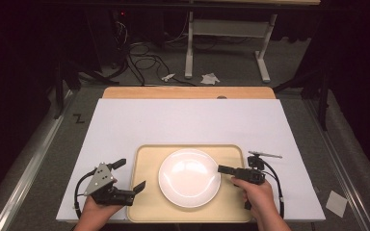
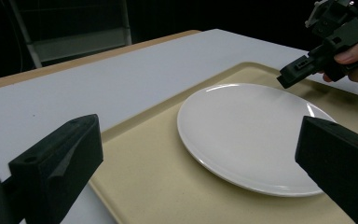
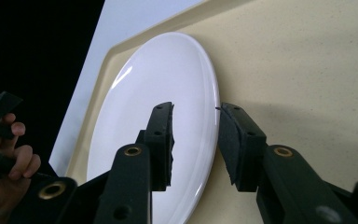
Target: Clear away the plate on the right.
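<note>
Plate sits centred on the tray, empty. I've got my right gripper straddling its near rim, jaws apart, lined up to pinch. My left gripper waits spread beside the tray.

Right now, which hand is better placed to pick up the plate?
Right. Its tool already straddles the rim of the plate, jaws open either side. The left tool sits wide open beside the tray, off the plate.
</note>
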`<state>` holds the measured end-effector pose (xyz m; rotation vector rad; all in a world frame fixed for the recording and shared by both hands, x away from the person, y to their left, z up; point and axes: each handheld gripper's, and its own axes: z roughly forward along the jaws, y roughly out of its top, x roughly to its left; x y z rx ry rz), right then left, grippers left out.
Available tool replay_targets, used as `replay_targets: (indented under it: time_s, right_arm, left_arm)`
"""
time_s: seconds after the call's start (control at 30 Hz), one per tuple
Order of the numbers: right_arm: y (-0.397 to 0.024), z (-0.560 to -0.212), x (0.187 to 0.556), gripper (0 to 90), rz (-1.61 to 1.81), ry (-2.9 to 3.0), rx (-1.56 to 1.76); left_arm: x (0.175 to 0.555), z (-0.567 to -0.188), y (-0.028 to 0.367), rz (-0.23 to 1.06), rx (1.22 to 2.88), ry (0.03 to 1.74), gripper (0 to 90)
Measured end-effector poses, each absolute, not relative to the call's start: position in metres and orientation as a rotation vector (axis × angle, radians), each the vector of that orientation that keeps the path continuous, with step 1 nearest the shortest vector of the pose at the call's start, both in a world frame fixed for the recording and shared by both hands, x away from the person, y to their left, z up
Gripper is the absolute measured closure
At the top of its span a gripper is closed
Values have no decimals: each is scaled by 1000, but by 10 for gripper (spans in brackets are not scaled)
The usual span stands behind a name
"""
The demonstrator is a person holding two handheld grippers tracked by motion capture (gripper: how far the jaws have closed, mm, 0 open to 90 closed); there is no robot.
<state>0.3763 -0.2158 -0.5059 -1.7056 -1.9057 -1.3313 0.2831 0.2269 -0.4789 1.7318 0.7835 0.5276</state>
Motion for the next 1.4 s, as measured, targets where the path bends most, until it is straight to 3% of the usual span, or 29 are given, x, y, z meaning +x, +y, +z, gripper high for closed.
replay_targets:
  time_s: [0.73,1.0,1.4]
  right_arm:
    - [-227,-471,367,557,-1519,-2350,-1640]
    - [-239,-459,359,394,-1590,-2486,-1619]
    - [-272,-444,334,23,-1717,-2605,-1641]
  left_arm:
    - [285,-480,228,548,1755,839,16]
    - [286,-482,229,544,1765,856,16]
    - [286,-483,226,546,1777,852,11]
